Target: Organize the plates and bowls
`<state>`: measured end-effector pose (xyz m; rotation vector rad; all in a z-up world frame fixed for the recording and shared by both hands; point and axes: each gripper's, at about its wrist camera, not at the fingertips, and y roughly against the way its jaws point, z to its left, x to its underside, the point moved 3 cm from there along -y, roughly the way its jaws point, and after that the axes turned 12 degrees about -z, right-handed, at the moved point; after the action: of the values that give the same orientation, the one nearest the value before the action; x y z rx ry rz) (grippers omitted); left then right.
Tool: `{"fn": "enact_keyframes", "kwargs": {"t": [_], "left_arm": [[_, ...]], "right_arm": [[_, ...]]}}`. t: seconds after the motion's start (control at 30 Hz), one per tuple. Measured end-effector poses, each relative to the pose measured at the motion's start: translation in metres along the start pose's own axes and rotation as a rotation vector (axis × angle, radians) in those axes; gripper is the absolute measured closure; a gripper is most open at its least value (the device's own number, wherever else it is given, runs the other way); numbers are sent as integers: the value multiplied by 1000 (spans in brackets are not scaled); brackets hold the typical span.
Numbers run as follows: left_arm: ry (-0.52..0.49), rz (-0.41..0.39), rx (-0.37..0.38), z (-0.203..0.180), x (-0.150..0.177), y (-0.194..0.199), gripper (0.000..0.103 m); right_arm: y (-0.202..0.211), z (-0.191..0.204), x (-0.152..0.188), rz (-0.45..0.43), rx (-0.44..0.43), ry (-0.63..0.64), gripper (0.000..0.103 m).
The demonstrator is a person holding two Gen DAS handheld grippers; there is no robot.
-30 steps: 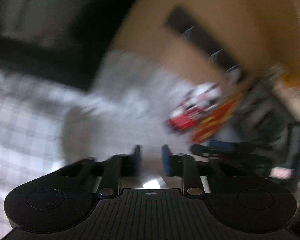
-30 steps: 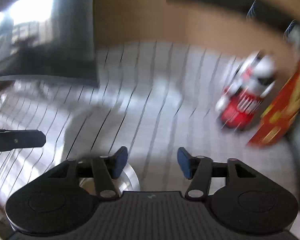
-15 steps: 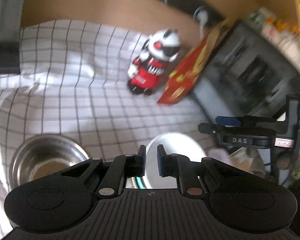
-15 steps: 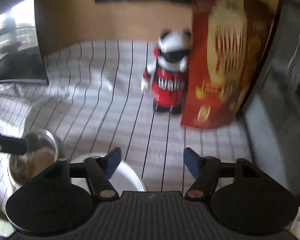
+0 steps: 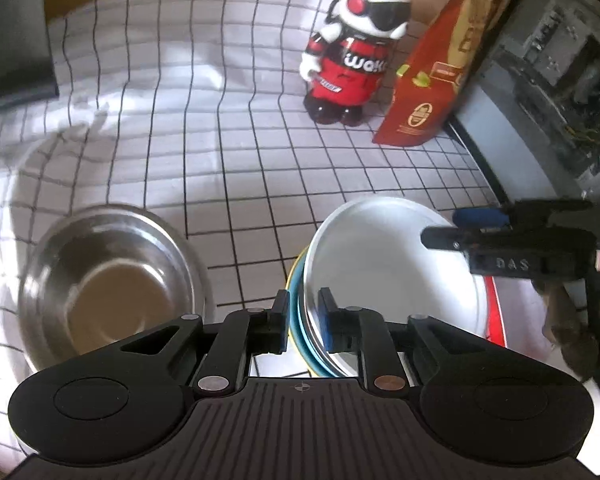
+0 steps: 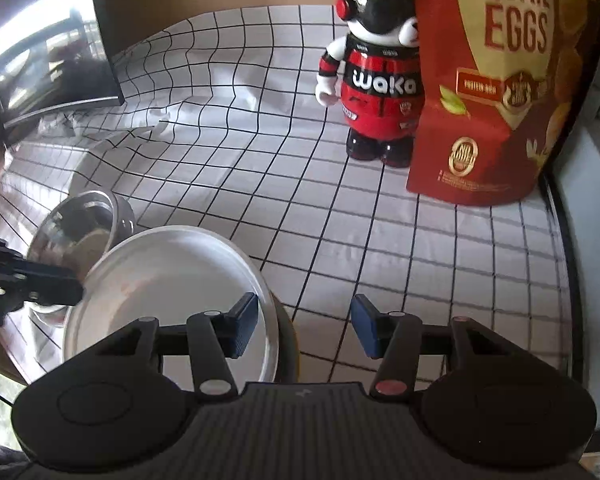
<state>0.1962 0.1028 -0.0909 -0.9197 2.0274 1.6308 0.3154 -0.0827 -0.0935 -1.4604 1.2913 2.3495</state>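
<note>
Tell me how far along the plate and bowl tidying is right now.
Partly done: a white plate already sits on a stack with a blue-rimmed plate beneath. In hand: the left gripper has its jaws, just opening a little, straddling the stack's near edge without clearly pressing; the right gripper is open and holds nothing, its jaws just narrowing. Left: the steel bowl stands apart on the checked cloth.

Left of the plate stack (image 5: 396, 264), close by: steel bowl (image 5: 108, 284). Behind the plate stack, well apart: toy bear (image 5: 352, 52). Just right of the bear: egg bag (image 5: 432, 76). All on the bench (image 5: 228, 152).
</note>
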Motion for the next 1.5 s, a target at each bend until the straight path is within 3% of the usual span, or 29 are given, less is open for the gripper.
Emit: {"fn": "enact_keyframes", "kwargs": {"t": [0.17, 0.3, 0.4, 0.5, 0.6, 0.8, 0.93, 1.03, 1.13, 1.37, 1.5], "left_arm": [[155, 28, 71, 24, 2, -23, 67], [304, 68, 117, 41, -4, -33, 65], [283, 74, 109, 42, -6, -38, 54], [278, 101, 85, 41, 0, -47, 50], [320, 144, 105, 40, 10, -57, 53], [354, 195, 132, 33, 26, -73, 54], [304, 173, 113, 23, 30, -70, 53], [304, 156, 109, 22, 34, -63, 54], [380, 140, 123, 34, 36, -54, 56], [420, 125, 65, 54, 60, -19, 57], [486, 112, 80, 68, 67, -12, 58]], "right_arm": [[-10, 1, 6, 49, 25, 38, 52], [-14, -7, 7, 79, 10, 21, 50], [-22, -18, 10, 105, -16, -67, 48], [-34, -24, 22, 163, -42, -165, 48], [-42, -24, 32, 216, -112, -254, 48], [-49, -13, 48, 270, -193, -314, 48], [-52, -6, 57, 287, -243, -343, 45], [-53, -3, 58, 283, -234, -332, 43], [-51, 6, 58, 285, -230, -305, 39], [-52, 48, 65, 329, -320, -210, 37], [-53, 61, 65, 331, -344, -169, 36]]}}
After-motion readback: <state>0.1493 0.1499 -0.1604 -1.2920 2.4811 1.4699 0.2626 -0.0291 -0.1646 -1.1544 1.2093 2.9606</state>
